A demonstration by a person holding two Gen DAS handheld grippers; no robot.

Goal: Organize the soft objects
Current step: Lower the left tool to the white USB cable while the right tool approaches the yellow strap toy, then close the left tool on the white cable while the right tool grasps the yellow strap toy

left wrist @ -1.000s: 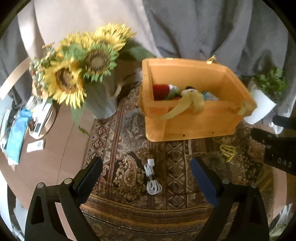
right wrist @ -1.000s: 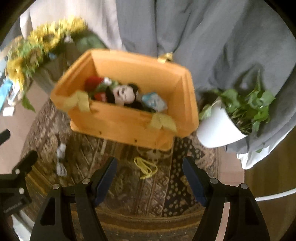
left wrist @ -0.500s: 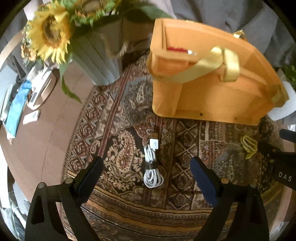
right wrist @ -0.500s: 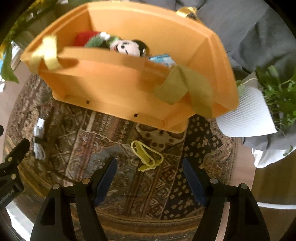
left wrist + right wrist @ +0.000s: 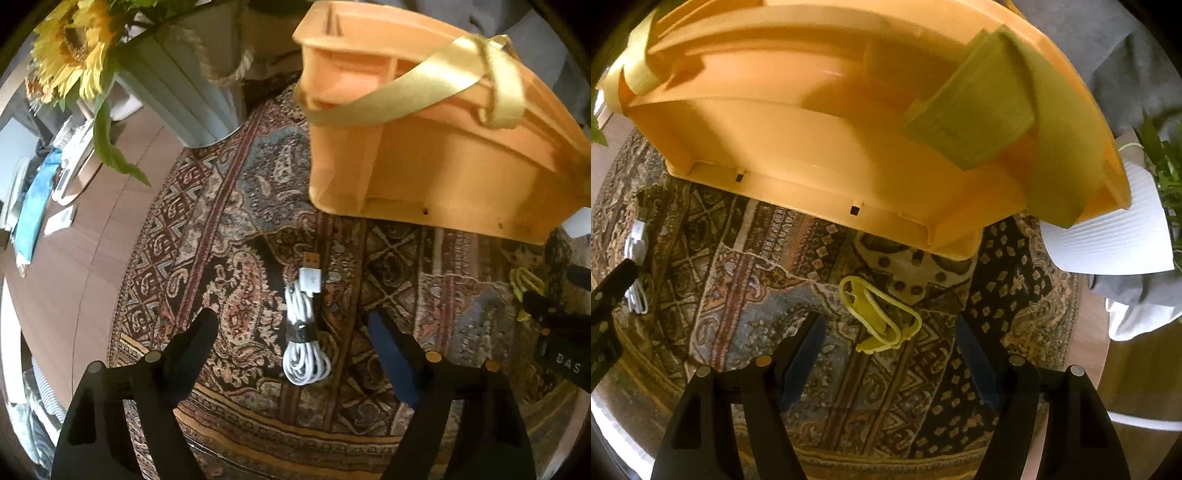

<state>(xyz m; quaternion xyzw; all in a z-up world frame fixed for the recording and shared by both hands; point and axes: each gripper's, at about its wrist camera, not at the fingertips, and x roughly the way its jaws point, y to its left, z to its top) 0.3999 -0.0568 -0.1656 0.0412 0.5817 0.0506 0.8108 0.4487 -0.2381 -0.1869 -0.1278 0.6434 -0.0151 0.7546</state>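
A coiled white USB cable [image 5: 306,328] lies on the patterned rug, between the tips of my open left gripper [image 5: 291,321], which hangs low over it. A yellow band [image 5: 879,315] lies on the rug between the tips of my open right gripper [image 5: 890,325]; it also shows at the right edge of the left wrist view [image 5: 524,286]. An orange bin [image 5: 443,158] with yellow strap handles stands just beyond both; its near wall [image 5: 831,158] fills the upper right wrist view. Its contents are hidden now.
A grey vase of sunflowers [image 5: 184,88] stands on the rug's far left. A white pot with a green plant [image 5: 1115,229] stands right of the bin. Blue cloth and small items [image 5: 37,199] lie on the wooden table at left. The right gripper's body [image 5: 561,339] shows at right.
Both grippers have dropped lower and moved closer to the rug. The cable and yellow band now sit between the fingertips. The bin's toys have gone out of sight.
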